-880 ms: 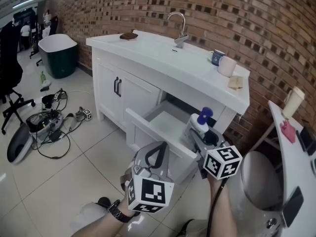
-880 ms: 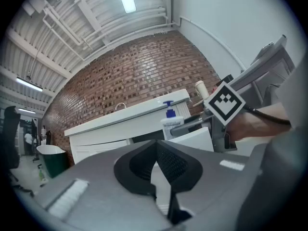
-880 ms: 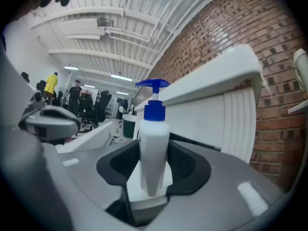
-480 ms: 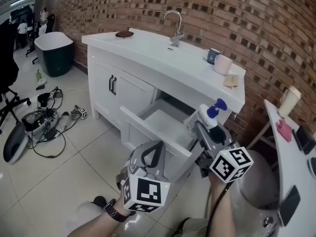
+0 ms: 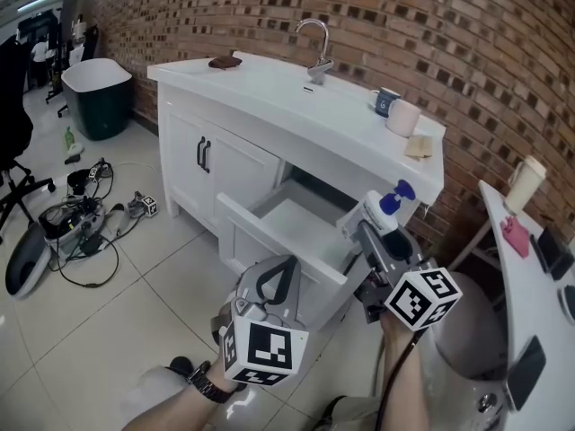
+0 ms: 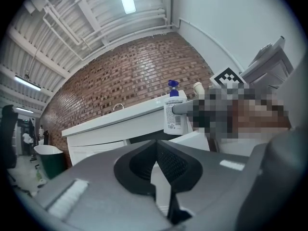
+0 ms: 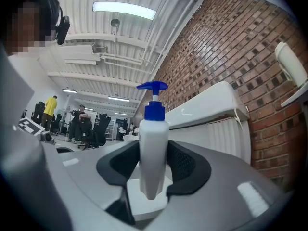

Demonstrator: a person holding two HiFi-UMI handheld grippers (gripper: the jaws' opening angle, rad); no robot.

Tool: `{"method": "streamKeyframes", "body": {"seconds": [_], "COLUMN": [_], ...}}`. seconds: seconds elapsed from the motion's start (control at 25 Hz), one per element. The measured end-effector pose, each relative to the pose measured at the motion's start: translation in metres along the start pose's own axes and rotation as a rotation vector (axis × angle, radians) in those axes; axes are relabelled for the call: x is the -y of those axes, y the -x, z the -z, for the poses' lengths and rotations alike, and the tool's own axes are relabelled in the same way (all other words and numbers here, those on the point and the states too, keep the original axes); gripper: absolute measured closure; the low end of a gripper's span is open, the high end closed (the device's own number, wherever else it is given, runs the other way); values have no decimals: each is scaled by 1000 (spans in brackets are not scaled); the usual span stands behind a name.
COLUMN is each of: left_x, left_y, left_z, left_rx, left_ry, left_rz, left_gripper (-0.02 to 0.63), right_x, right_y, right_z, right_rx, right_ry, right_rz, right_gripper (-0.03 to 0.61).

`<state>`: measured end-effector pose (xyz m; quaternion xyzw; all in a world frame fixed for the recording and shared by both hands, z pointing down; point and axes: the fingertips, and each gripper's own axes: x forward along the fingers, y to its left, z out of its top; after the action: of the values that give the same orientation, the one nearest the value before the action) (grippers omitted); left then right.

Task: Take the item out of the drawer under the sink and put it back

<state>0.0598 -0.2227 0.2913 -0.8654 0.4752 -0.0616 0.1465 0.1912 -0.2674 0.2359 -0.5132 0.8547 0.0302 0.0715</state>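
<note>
My right gripper (image 5: 375, 227) is shut on a white pump bottle (image 5: 381, 211) with a blue pump head, held tilted above the right end of the open drawer (image 5: 283, 251) under the sink. In the right gripper view the white pump bottle (image 7: 152, 158) stands between the two dark pads (image 7: 185, 165). My left gripper (image 5: 274, 281) hangs in front of the drawer's front panel, shut with nothing in it. From the left gripper view the white pump bottle (image 6: 174, 112) shows ahead, and the left gripper (image 6: 157, 165) has its pads pressed together.
The white vanity (image 5: 269, 115) carries a tap (image 5: 316, 48), two mugs (image 5: 397, 111), a brown item (image 5: 225, 62) and a small pad (image 5: 418, 146). Cables and gear (image 5: 81, 218) lie on the tiled floor at left. A white toilet (image 5: 467, 348) stands at right.
The bottle in my right gripper has risen and moved right, out over the drawer's right end. My left gripper has hardly moved.
</note>
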Motion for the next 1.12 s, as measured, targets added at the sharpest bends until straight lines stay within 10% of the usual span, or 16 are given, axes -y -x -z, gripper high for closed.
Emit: {"method": "streamKeyframes", "body": {"seconds": [1.12], "left_x": [-6], "left_y": [5], "left_z": [-1], "left_rx": [-10], "left_ry": [7], "left_rz": [-12], "left_gripper": [595], "right_x": [13], "right_y": [-56], "right_z": [80], "right_rx": [-242], "right_ry": [23], "right_rz": [-4], "right_gripper": [394]}}
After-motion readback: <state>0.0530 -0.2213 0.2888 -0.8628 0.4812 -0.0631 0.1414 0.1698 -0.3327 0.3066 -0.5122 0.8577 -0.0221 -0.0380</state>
